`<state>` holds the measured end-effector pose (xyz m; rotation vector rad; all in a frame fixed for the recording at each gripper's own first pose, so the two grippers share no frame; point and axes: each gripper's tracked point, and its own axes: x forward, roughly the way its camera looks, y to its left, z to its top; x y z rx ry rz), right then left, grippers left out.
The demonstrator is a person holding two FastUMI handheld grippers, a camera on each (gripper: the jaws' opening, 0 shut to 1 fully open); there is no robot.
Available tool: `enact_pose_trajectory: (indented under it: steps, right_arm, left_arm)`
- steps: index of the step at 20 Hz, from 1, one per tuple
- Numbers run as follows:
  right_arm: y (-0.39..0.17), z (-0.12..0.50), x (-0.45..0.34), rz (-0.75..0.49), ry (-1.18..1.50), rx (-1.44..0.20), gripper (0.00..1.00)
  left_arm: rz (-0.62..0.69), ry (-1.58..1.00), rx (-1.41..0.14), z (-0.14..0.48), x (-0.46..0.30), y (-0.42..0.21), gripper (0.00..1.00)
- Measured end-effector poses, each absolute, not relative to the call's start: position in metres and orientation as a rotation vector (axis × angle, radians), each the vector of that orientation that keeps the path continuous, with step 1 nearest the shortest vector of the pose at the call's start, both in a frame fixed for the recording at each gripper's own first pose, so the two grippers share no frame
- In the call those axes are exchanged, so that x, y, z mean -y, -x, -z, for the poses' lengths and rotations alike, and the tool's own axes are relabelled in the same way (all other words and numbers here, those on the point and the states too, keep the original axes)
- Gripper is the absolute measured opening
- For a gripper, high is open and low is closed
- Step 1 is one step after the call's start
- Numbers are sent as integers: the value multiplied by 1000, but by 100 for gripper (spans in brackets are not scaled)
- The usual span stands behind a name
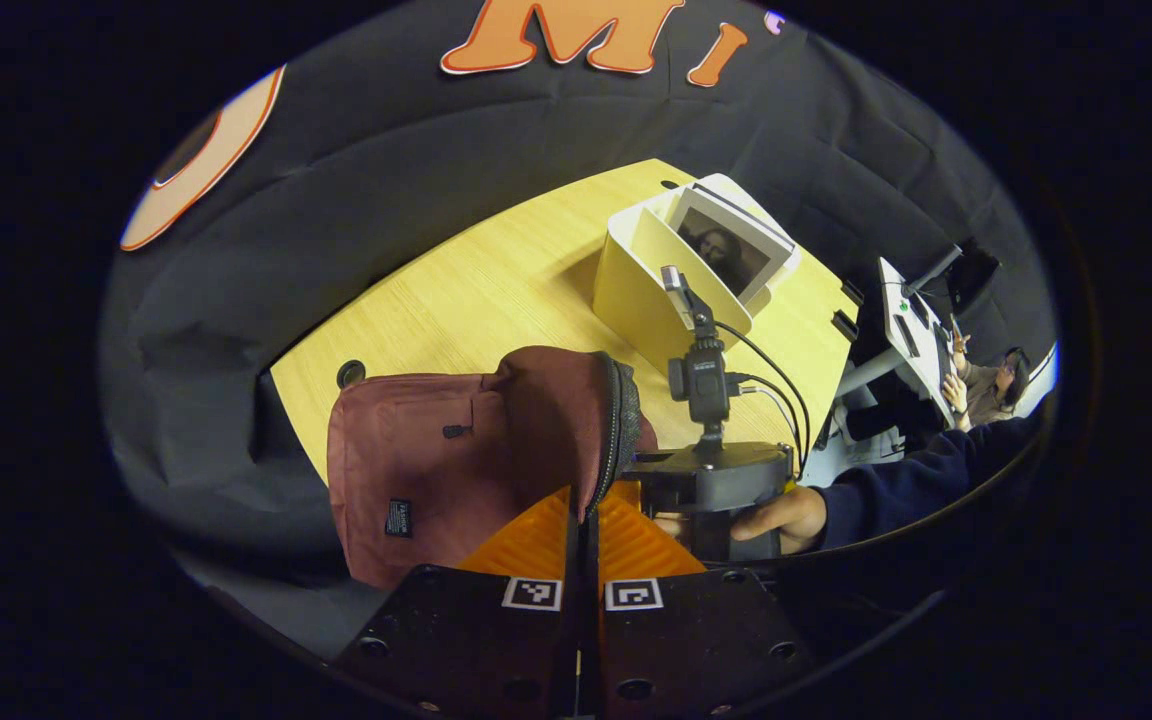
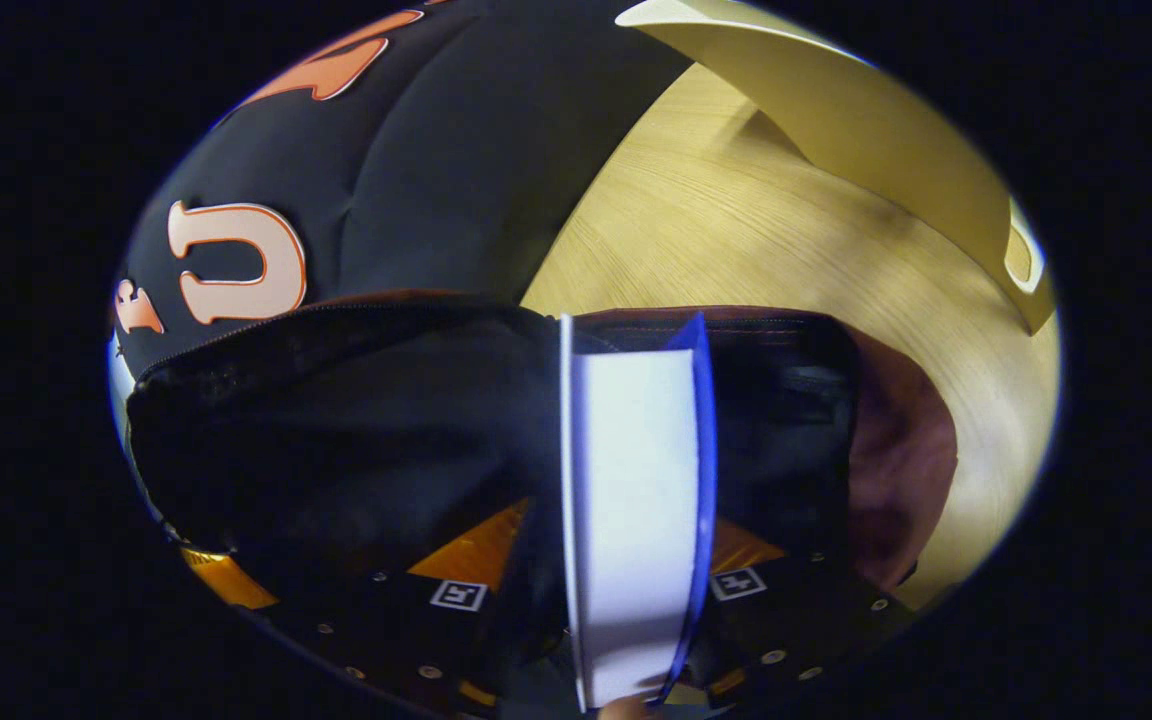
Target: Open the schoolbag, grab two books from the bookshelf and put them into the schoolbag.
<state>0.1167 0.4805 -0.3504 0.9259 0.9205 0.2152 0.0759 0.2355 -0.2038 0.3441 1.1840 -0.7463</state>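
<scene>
A maroon schoolbag (image 1: 436, 460) lies on the wooden table (image 1: 496, 280), its zipped mouth facing right. My left gripper (image 1: 584, 530) is shut on the bag's zipper rim (image 1: 614, 420) and holds the mouth apart. A blue-covered book (image 2: 636, 450) with white pages stands on edge between the fingers of my right gripper (image 2: 626, 548), which is shut on it. The book's far end reaches into the bag's dark lining (image 2: 356, 420). In the left gripper view, a hand (image 1: 786, 515) holds the right gripper's body (image 1: 711, 475) at the bag's mouth. The cream bookshelf (image 1: 656, 290) holds another book (image 1: 726, 250).
The bookshelf's cream wall (image 2: 866, 130) rises close at the upper right of the right gripper view, with bare tabletop (image 2: 716, 230) between it and the bag. Black cloth wall surrounds the table. A seated person (image 1: 986, 385) and a desk stand at far right.
</scene>
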Motion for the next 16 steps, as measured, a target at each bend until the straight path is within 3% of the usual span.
enact_pose_trajectory:
  steps: [1,2,3,16]
  right_arm:
    - [-112,351,-472,-202,-898,-931,62]
    - [-106,352,-469,-205,-880,-934,84]
    - [-101,352,-465,-206,-856,-945,95]
    - [-67,282,-326,-194,-379,-925,98]
  left_arm:
    - [746,-337,-1180,203,-235,-76,2]
    - [746,-331,-1179,203,-235,-75,2]
    - [746,-328,-1176,203,-234,-76,2]
    - [714,-292,-1148,207,-231,-80,2]
